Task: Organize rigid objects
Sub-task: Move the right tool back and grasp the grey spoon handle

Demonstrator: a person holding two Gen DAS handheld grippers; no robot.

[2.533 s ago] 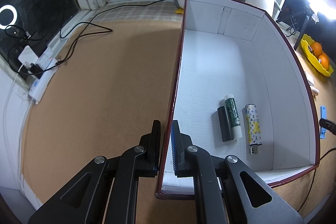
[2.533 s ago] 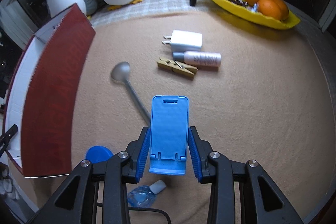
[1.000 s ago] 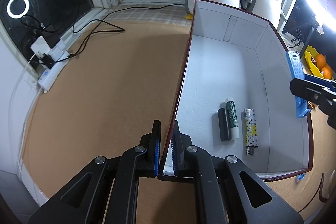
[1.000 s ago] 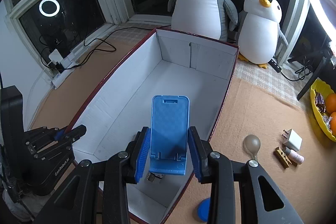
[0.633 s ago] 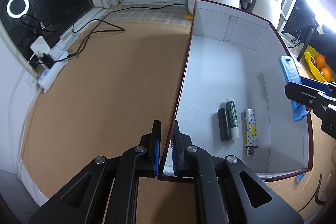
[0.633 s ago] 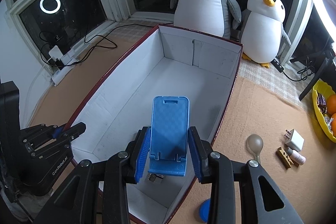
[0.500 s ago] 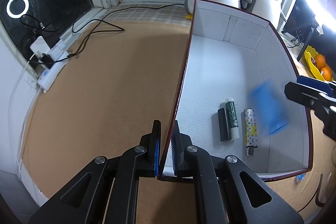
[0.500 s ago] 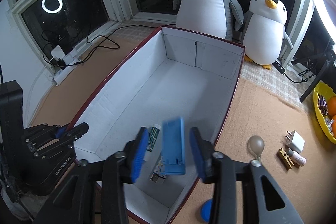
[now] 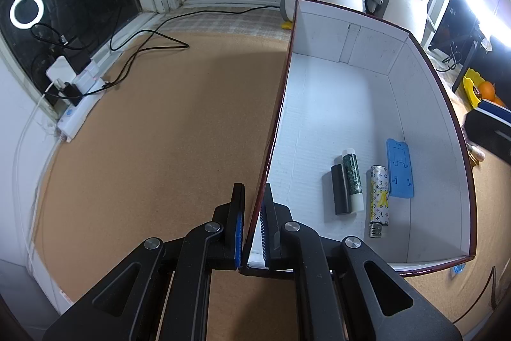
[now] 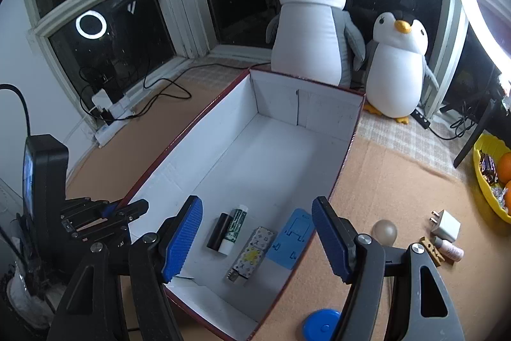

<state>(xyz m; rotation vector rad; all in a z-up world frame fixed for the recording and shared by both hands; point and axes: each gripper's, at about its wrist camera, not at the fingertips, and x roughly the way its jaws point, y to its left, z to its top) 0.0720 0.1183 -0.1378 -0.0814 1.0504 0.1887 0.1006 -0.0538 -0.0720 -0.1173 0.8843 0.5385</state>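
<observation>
Brown carpet point(image 9: 159, 133) carries a white-lined box point(image 9: 335, 104) before two plush penguins point(image 10: 313, 21). Left gripper point(image 9: 252, 226) clamps the box's near wall. Right gripper point(image 10: 257, 232) hovers above, jaws opening with nothing between them; a blue phone stand point(image 10: 293, 237) lies flat inside beside a lighter point(image 10: 252, 254).

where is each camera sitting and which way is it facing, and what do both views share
Left wrist: on the left gripper, looking forward and down along the box's left wall, which its shut jaws clamp; its own black fingers fill the bottom edge.
Right wrist: on the right gripper, looking down into the box from above its near right corner, toward the penguins; its jaws are opening, nothing between them, and the left gripper shows at far left.
Shared: the box, blue stand, lighter, two tubes, penguins.
</observation>
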